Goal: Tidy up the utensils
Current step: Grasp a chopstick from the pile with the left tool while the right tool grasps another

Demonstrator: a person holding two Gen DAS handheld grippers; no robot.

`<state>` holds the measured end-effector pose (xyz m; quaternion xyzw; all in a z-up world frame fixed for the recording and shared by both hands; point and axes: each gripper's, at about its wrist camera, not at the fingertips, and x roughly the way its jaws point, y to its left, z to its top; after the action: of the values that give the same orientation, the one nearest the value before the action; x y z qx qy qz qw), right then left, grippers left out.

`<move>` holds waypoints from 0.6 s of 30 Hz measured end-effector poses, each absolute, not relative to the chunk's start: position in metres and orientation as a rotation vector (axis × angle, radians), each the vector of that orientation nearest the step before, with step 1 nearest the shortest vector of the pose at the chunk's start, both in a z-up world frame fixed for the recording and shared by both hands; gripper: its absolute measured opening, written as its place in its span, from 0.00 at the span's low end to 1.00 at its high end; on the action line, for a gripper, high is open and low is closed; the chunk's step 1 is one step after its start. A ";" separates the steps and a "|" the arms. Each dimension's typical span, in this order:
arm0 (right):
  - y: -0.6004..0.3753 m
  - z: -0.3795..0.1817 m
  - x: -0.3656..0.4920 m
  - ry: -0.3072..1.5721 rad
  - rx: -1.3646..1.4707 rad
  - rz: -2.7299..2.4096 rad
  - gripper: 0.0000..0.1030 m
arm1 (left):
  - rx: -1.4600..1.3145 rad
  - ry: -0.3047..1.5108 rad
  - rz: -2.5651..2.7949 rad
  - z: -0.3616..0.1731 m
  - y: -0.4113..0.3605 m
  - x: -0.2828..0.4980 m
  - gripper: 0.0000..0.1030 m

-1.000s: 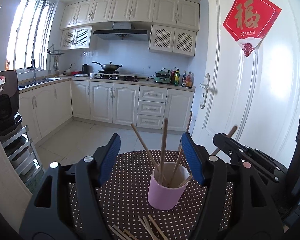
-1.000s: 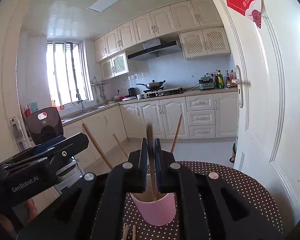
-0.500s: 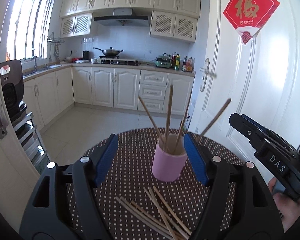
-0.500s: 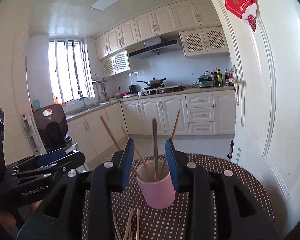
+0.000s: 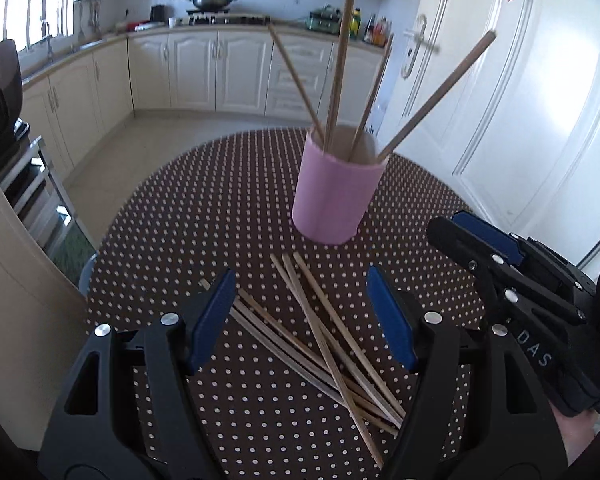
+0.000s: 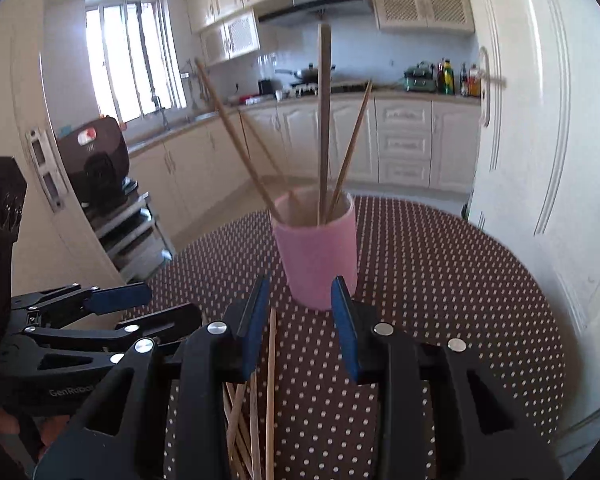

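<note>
Loose chopsticks [image 5: 324, 344] before cup [image 5: 334, 196]

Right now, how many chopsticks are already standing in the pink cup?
4. In the pink cup: one leaning left, one near upright, one thin one just right of it, one leaning far right. The loose pile lies on the table.

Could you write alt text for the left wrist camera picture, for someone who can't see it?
A pink cup holding four upright wooden chopsticks stands on a brown polka-dot table, with a loose pile of chopsticks lying before it. The open left tool frames that pile; the right tool sits at right, kitchen behind.
</note>
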<state>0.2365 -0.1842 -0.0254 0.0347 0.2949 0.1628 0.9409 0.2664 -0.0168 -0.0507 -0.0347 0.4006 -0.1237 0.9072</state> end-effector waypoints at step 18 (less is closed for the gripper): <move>-0.183 -0.081 0.268 0.859 0.049 0.379 0.29 | -0.084 1.073 -0.270 -0.115 -0.043 0.302 0.27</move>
<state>0.2682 -0.1832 -0.0808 0.0234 0.4139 0.1827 0.8915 0.3025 -0.0426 -0.1154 -0.0397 0.5092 -0.1282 0.8501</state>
